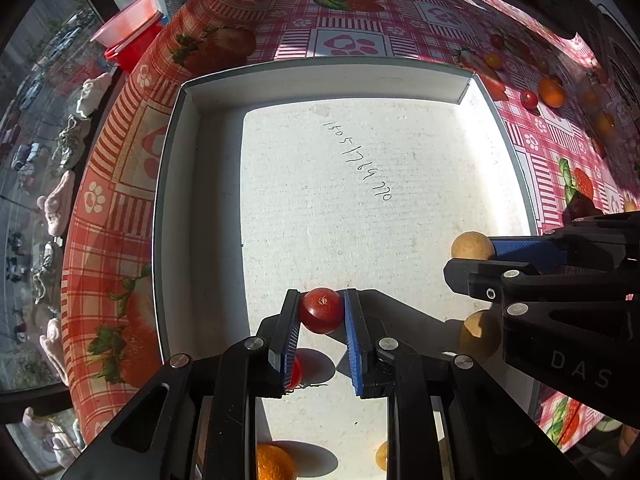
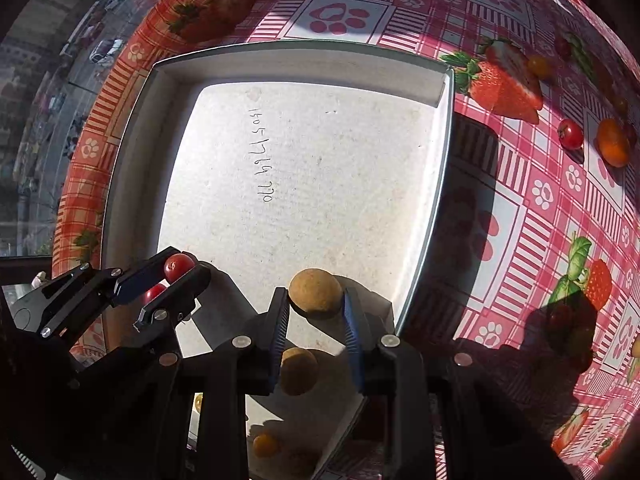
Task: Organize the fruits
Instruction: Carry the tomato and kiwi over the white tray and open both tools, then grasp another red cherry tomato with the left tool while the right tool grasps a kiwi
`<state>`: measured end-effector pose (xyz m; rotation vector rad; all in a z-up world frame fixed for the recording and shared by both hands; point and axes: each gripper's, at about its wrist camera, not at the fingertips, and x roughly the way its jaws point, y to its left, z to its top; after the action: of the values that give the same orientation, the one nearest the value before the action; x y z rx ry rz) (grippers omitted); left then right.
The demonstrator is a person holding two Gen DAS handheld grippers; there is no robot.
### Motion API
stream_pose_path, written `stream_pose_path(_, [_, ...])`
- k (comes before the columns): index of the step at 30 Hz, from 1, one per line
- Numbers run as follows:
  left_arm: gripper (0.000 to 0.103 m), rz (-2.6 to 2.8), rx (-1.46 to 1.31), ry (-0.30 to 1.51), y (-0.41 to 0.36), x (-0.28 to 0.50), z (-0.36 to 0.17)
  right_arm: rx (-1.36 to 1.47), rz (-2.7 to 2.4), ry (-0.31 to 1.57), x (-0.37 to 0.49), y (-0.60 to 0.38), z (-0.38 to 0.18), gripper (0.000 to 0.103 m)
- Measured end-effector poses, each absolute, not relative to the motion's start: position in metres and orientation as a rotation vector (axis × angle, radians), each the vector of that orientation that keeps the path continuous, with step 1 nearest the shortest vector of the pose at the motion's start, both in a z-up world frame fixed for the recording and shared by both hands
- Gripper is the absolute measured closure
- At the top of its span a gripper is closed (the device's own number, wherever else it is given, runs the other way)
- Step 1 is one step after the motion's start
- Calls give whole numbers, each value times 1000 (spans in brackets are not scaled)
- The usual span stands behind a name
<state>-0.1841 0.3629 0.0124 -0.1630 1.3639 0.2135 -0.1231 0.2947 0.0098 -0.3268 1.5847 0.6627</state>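
A small red tomato (image 1: 322,310) is clamped between the blue pads of the left tool (image 1: 322,312), and a round tan fruit (image 2: 315,291) is gripped the same way in the right tool (image 2: 316,300). Both are held pointing steeply down over the near end of the white box (image 1: 188,128), the right tool just beside the left. Directly beneath each load a matching fruit is seen on the box floor, so a straight drop is likely called for, with a roll to be feared. More tomatoes and an orange (image 2: 612,142) are left well apart on the checked surface (image 2: 520,208). A street with parked cars is glimpsed through the window (image 1: 36,120).
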Motion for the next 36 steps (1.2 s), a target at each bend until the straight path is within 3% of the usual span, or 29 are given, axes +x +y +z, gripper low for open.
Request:
stream_pose_path(1, [80,213,-157,1367,362,-183,12,-324,663,1585,-123,295,10,73])
stream_pose_path(3, [61,222,-148,1368,361,-183,12,-318,667,1587,-123,294,10,69])
stream_pose_path(4, [30,234,-146,1365,360,-181,12,-317,669,1584,-123,295,10,67])
stream_pose_path(5, [23,252,-136,1341,360,-182,15,-315,669,1583,-120,301,11,63])
stream_pose_path(10, [23,257,-114,1355,356,-180,16,-276,683,1597,-122,300,12,52])
stream_pose_path(13, [23,259,-112,1353,354,-181,20,-229,700,1597,-117,298,21,37])
stream_pose_path(15, [22,258,-120,1346,352,-181,26,-215,697,1580,-119,297,32,20])
stream_pose_path(24, [22,219,-66,1322,332,-180,52,-131,619,1531,-113,243,63,20])
stream_pose_path(36, [22,34,43,1264,247,-152,80,-49,308,1576,-116,103,40,20])
